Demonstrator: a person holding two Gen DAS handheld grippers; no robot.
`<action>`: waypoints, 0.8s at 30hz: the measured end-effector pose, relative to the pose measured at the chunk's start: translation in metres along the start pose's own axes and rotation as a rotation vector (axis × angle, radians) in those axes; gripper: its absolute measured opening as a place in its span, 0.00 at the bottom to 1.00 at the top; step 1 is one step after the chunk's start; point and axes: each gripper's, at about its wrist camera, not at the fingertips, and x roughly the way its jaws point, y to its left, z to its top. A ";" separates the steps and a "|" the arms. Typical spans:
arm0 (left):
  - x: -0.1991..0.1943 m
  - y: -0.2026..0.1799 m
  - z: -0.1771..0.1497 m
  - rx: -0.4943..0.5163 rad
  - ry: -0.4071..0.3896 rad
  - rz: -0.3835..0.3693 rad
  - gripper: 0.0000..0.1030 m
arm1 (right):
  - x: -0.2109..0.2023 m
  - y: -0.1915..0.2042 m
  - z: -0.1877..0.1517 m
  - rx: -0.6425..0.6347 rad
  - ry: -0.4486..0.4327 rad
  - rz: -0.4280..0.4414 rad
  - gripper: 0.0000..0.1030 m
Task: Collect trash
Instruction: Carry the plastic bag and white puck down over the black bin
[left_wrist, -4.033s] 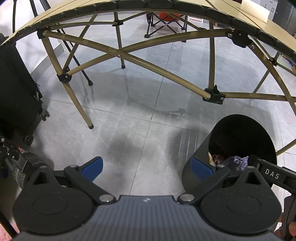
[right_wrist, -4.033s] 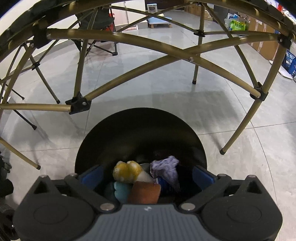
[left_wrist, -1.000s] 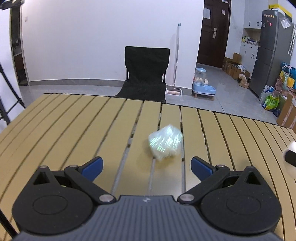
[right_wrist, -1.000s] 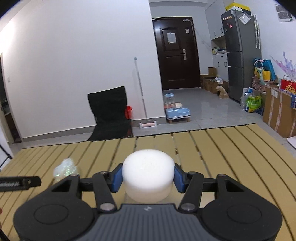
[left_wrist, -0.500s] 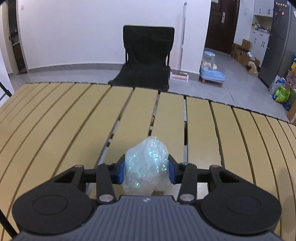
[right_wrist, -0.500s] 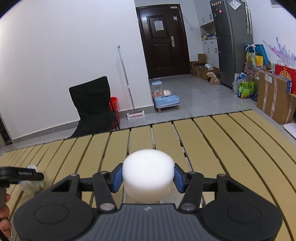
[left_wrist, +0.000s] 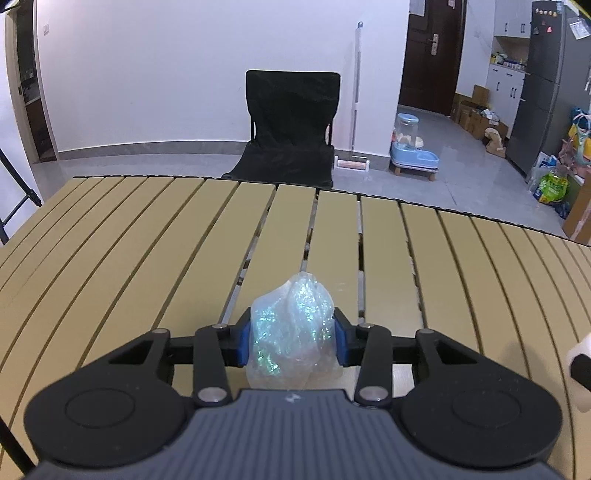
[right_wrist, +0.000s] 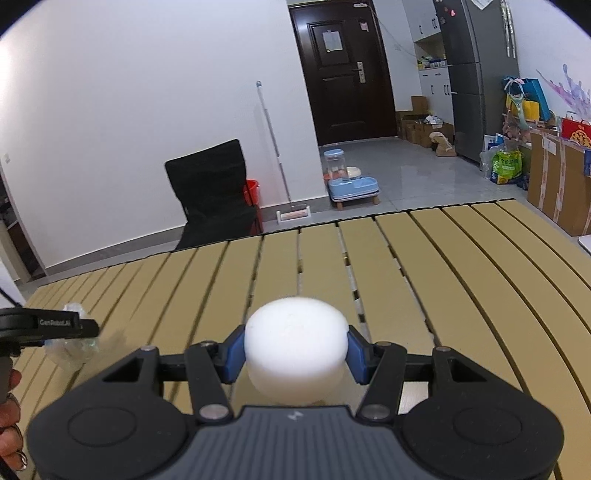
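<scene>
Crumpled plastic wrap (left_wrist: 291, 328): translucent, iridescent flecks, pinched between left gripper (left_wrist: 291, 341) pads above the slatted table (left_wrist: 147, 240), apparently for carrying to a bin. White foam puck (right_wrist: 295, 350): smooth, rounded, clamped in right gripper (right_wrist: 295, 356), likewise over the table.

Right gripper (right_wrist: 295, 352): blue pads pressed against both sides of a white foam puck (right_wrist: 295, 350), above the near middle of the slatted table (right_wrist: 461, 266).
Left gripper (right_wrist: 48, 325): black finger reaching in from the left edge of the table, with a crumpled clear plastic wad (right_wrist: 72, 349) at its tip.
Hand (right_wrist: 9, 417): partly seen at the frame's left edge.
Beyond the far table edge: black folding chair (right_wrist: 210, 195), mop (right_wrist: 277, 158), blue pet feeder (right_wrist: 349, 177), dark door (right_wrist: 347, 74).
</scene>
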 end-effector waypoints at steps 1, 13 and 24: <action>-0.007 0.001 -0.003 0.002 -0.002 -0.005 0.40 | -0.006 0.003 -0.002 -0.002 0.000 0.003 0.52; -0.116 0.014 -0.044 0.037 -0.061 -0.024 0.40 | -0.105 0.033 -0.038 -0.046 0.002 0.023 0.52; -0.211 0.023 -0.093 0.067 -0.123 -0.061 0.40 | -0.194 0.047 -0.078 -0.086 -0.024 0.040 0.52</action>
